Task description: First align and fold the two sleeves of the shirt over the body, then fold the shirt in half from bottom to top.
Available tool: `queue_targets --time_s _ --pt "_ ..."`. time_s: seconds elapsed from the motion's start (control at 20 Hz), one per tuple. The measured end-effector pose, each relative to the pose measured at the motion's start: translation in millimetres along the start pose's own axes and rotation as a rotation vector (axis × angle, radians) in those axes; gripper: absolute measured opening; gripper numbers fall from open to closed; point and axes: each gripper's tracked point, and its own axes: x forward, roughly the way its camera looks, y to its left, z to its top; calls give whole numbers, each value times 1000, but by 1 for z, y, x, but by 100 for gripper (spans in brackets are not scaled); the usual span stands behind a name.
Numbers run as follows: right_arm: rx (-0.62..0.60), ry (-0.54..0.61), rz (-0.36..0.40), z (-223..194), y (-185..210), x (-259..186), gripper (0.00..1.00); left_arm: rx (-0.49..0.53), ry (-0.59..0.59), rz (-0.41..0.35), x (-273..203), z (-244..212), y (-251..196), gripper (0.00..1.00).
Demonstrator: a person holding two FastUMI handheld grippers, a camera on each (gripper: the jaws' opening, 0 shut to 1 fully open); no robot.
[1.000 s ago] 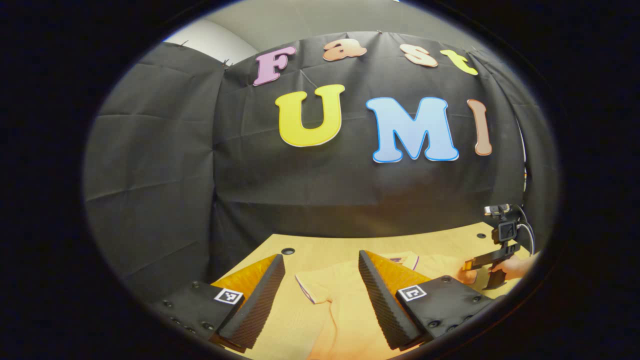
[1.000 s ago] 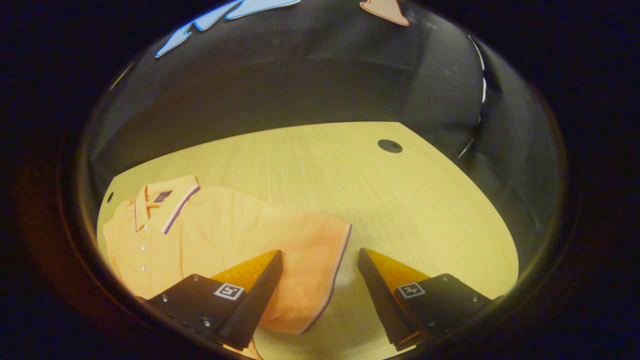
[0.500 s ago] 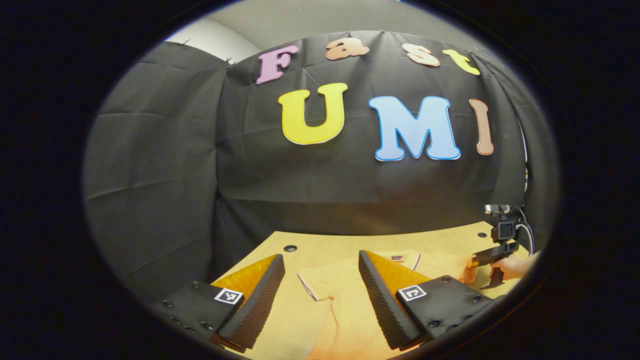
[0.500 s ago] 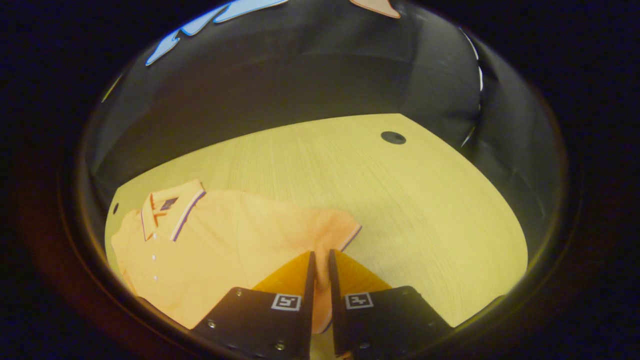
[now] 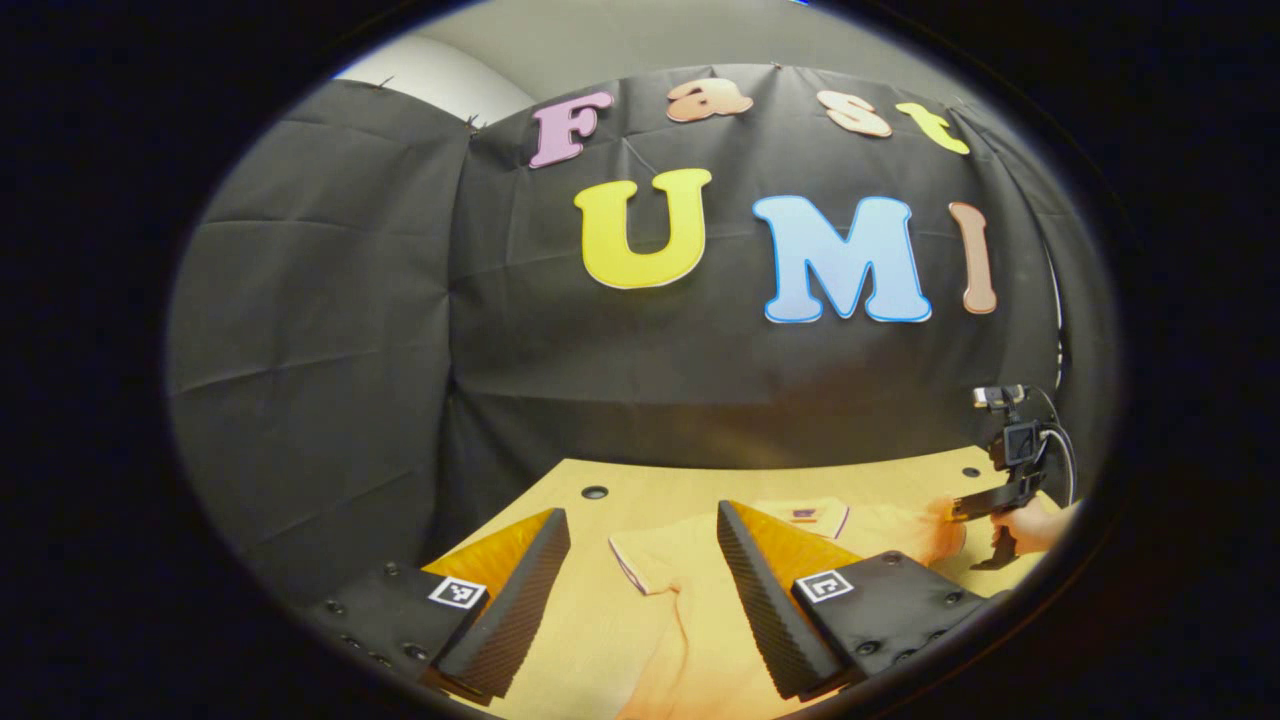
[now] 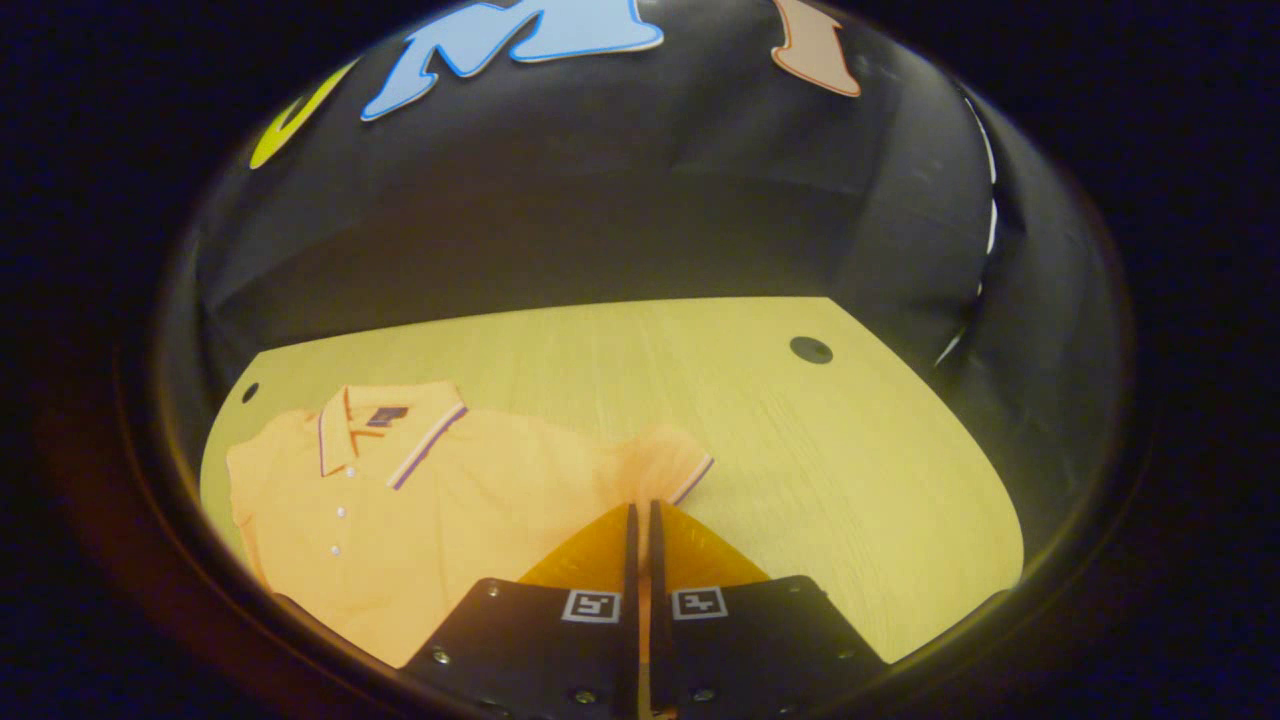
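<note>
Right gripper (image 6: 640, 510) now clamped on sleeve (image 6: 665, 462), was wide open second ago; sleeve lifting, ready for fold over shirt (image 6: 420, 500) body. Left gripper (image 5: 640, 530) wide open, empty, other sleeve (image 5: 650, 560) between fingers.

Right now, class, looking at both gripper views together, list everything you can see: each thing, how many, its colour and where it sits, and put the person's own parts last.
Orange short-sleeved polo shirt: one, orange with striped trim on collar and cuffs, lying flat on the table.
Light wooden table: one, pale wood, under the shirt, with dark round holes near its far corners.
Black cloth wall: around the table on all far sides.
Left gripper: one, fingers spread apart above the shirt's left sleeve.
Right gripper: one, fingers closed on the shirt's right sleeve, by its cuff.
Person's hand: one, holding the right gripper at the table's far side in the left gripper view.
</note>
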Motion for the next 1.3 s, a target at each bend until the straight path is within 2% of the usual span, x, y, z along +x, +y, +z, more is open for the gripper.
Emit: queue_targets --time_s 0.35,0.7,1.1,1.3 --pt "-51 -42 127 14 58 -18 4 -22 -8 37 -10 1 15 97" --pt "-141 5 213 -9 107 -18 4 -45 13 92 -23 -12 32 97" --pt "-158 69 210 -27 120 -11 10 -38 -1 78 5 -4 43 96" --pt "-138 54 197 -19 114 -22 24 -18 3 32 28 -5 36 96"
